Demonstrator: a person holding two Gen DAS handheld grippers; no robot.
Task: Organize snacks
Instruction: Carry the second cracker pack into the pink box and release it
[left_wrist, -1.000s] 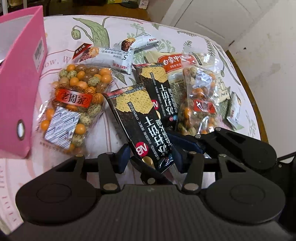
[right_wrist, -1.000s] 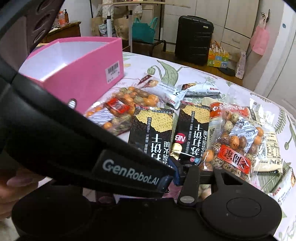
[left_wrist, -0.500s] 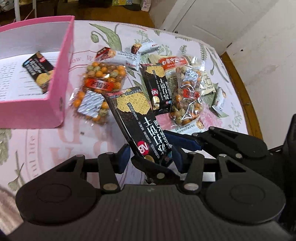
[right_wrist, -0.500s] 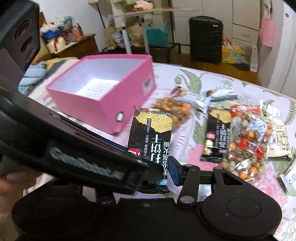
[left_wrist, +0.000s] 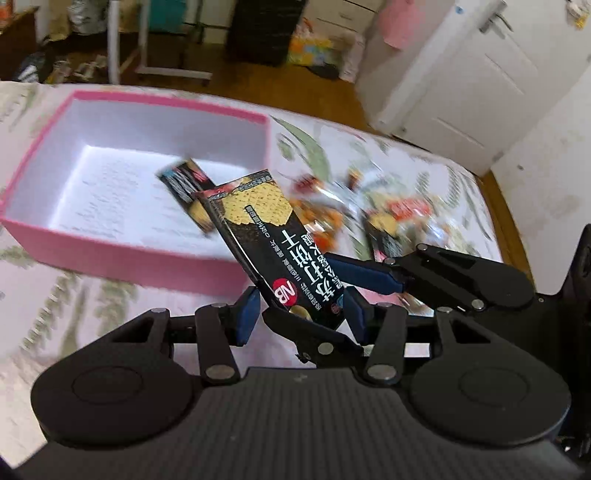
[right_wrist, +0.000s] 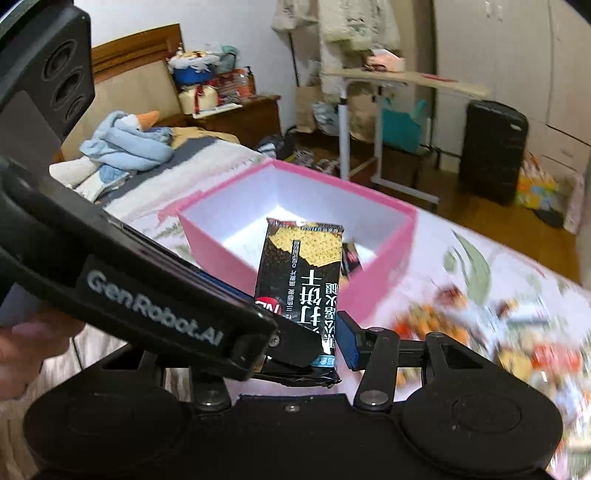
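A black cracker packet (left_wrist: 271, 236) (right_wrist: 301, 266) is held up in the air between both grippers. My left gripper (left_wrist: 301, 310) has its blue pads on either side of the packet's lower end. My right gripper (right_wrist: 314, 339) also grips that end; its left finger is hidden behind the left gripper's body (right_wrist: 155, 306). An open pink box (left_wrist: 122, 254) (right_wrist: 384, 266) lies just beyond the packet, with another black packet (left_wrist: 186, 188) on its white floor.
Several loose snack packets (left_wrist: 399, 218) (right_wrist: 436, 314) lie blurred on the flower-patterned cloth to the right of the box. A bed with blue clothing (right_wrist: 125, 147), a rolling table (right_wrist: 399, 85) and a black suitcase (right_wrist: 493, 151) stand beyond.
Both grippers have lifted the black packet off the pile and carried it left toward the pink box, whose open inside now fills the view.
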